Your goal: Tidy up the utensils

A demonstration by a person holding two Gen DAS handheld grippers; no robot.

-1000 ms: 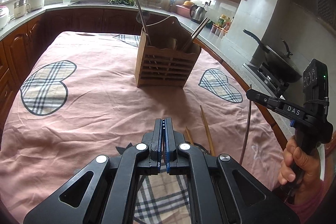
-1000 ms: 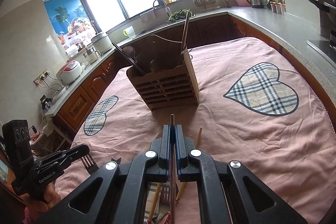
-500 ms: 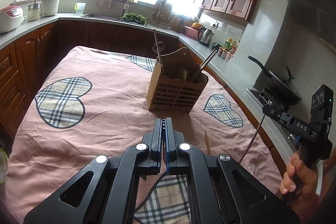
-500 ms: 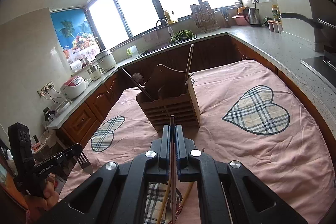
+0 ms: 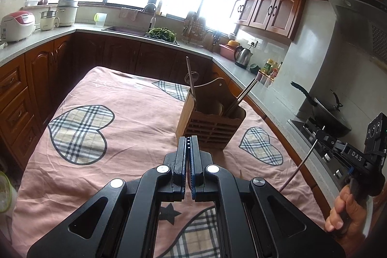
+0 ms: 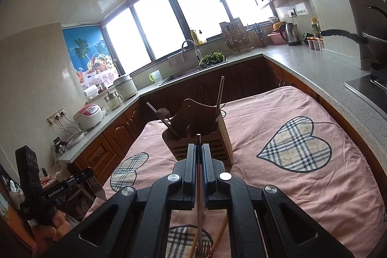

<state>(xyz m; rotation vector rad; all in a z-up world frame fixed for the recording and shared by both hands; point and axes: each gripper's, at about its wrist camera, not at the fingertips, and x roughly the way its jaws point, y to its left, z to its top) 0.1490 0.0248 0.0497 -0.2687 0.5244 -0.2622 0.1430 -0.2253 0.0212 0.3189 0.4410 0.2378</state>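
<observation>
The right gripper (image 6: 198, 162) is pinching a thin metal stick (image 6: 198, 187); the left gripper (image 5: 188, 156) is squeezing a fork (image 6: 95, 186). Either could be slipping before reaching the wooden holder (image 6: 205, 134).

One wooden holder (image 5: 210, 122); two forks (image 6: 95, 186); two loose chopsticks (image 6: 221, 231).

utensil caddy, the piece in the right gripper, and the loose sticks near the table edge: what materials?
Utensil caddy: wood, brown with a satin finish; grain and cut slats show.
Utensil clamped in the right gripper: thin rod, likely metal; it looks grey and glinting from the left wrist view, reddish here, so possibly coated.
Loose chopsticks on the tablecloth: pale yellow, matte, probably bamboo or light wood.
</observation>
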